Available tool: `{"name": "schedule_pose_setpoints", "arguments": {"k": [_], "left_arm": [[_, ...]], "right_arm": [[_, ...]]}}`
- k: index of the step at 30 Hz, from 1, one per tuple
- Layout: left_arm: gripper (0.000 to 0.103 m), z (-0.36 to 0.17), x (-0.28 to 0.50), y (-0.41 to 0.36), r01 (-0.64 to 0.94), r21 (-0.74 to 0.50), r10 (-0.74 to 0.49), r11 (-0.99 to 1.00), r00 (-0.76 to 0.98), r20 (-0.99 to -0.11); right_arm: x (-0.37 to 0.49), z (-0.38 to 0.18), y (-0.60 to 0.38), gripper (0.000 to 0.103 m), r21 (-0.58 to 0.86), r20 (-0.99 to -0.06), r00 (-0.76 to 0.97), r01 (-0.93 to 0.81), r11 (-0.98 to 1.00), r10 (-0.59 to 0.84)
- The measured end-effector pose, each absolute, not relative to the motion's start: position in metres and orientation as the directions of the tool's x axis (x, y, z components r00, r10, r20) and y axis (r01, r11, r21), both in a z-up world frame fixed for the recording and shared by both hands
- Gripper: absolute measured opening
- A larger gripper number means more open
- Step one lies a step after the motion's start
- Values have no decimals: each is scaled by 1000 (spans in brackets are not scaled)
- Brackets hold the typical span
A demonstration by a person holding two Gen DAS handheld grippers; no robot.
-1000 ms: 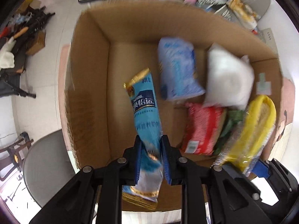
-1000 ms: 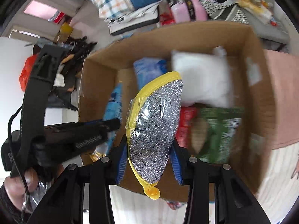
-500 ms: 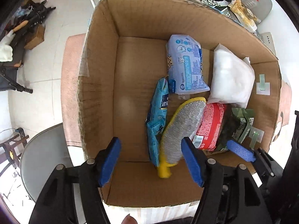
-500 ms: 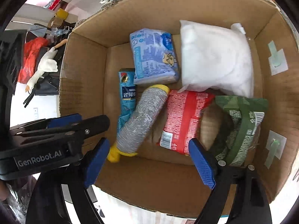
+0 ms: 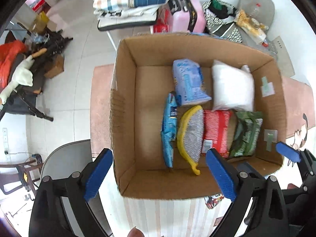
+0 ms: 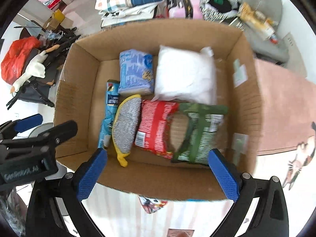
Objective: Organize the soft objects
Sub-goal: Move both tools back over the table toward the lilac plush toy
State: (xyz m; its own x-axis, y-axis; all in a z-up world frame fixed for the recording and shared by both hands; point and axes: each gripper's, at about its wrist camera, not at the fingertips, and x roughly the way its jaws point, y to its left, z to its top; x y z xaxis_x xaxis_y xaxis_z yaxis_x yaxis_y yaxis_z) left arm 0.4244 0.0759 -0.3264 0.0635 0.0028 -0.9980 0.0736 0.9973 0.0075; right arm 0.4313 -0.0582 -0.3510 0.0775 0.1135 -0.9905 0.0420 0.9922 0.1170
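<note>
Fingers: both pairs have just spread wide and hold nothing; left gripper (image 5: 160, 174) and right gripper (image 6: 158, 174) hang above the near rim of the cardboard box (image 6: 79, 102).
Scrubber: the yellow-edged silver scrubber (image 6: 127, 127) lies on the box floor, lower middle of the frame, long axis running near to far.
Blue packet: the slim blue packet (image 5: 168, 130) lies parallel, touching the scrubber's left side.
Nearer hand: hard to tell; both point down into the box.
Next: probably another soft thing from outside the box.
</note>
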Motion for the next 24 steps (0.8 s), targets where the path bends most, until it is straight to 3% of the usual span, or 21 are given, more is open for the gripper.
{"name": "schedule_pose_setpoints", "arguments": {"k": [9,14,17,24], "left_arm": [[97,-270,386,52,94,6,-17,996,240,-971],[97,-242,328,11,232,148,47,961,392,-919],[97,-269,305,-21,351,230,90,908,371,-924],[97,-377,287,-88,605,244,174,758,173,-969]], "right_arm": [[394,-305,-91,103,178,-975,145,60,982,168],[344,-298,-135,103,202,-971,155,126,971,182],[305,-311,-167,103,131,-987,118,161,978,112],[240,-373,-237,103,-20,-999,-49,232,972,-9]]}}
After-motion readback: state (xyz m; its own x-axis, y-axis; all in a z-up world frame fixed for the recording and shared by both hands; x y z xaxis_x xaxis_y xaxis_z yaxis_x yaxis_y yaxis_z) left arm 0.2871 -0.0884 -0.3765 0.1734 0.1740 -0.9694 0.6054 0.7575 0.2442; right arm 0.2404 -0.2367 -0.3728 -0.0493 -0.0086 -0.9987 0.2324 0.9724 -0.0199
